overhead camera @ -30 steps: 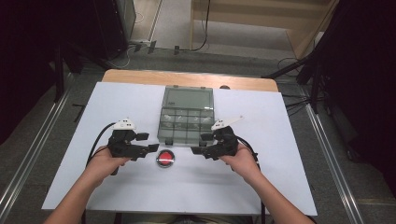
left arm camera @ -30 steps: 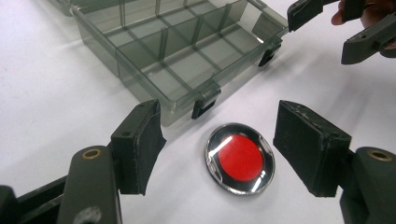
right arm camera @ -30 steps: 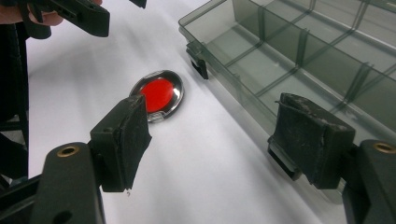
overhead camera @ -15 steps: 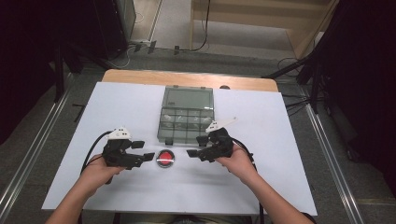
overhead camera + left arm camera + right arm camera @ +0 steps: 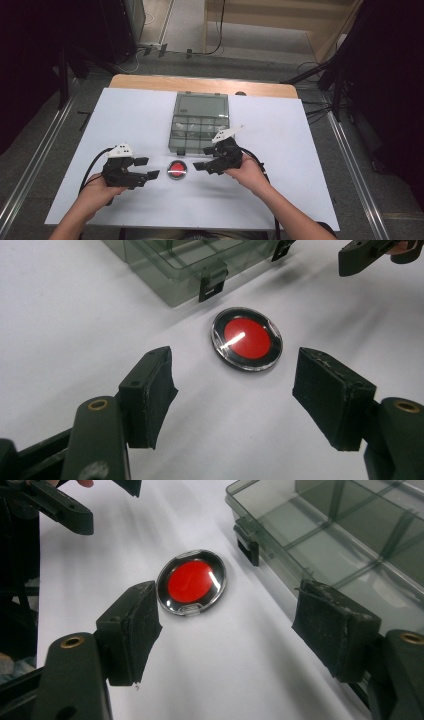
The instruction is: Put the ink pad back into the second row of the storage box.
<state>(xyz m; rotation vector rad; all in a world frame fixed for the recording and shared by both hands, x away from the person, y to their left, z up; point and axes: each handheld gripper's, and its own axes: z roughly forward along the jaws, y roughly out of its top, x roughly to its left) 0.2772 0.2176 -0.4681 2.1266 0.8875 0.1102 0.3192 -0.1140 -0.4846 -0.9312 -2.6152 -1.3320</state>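
On top of the bench, which has one white sheet covering nearly all of it and a strip of wood showing at the far edge, there's really just three kinds of stuff to count. Biggest is one smoky clear box sitting at the middle, toward the far side, with a bunch of divided compartments inside, too murky to count them properly. Two black latches hang on its near wall, easy to see in the left gripper view.

Then two hand-held grippers, one per hand. Left hand-held gripper sits low on the near left part of the sheet, jaws spread wide with nothing between the pads. Right hand-held gripper is just in front of the box's near right corner, also spread wide and holding nothing. They point toward each other across the gap.

Smallest thing: one disc, red in the middle with a black ring and a clear rim, lying flat on the sheet between the two sets of jaws, just in front of the box and not touching it. From the left gripper view the disc is a bit beyond the pads. From the right gripper view the disc sits right next to the left-hand pad, can't tell if it touches.
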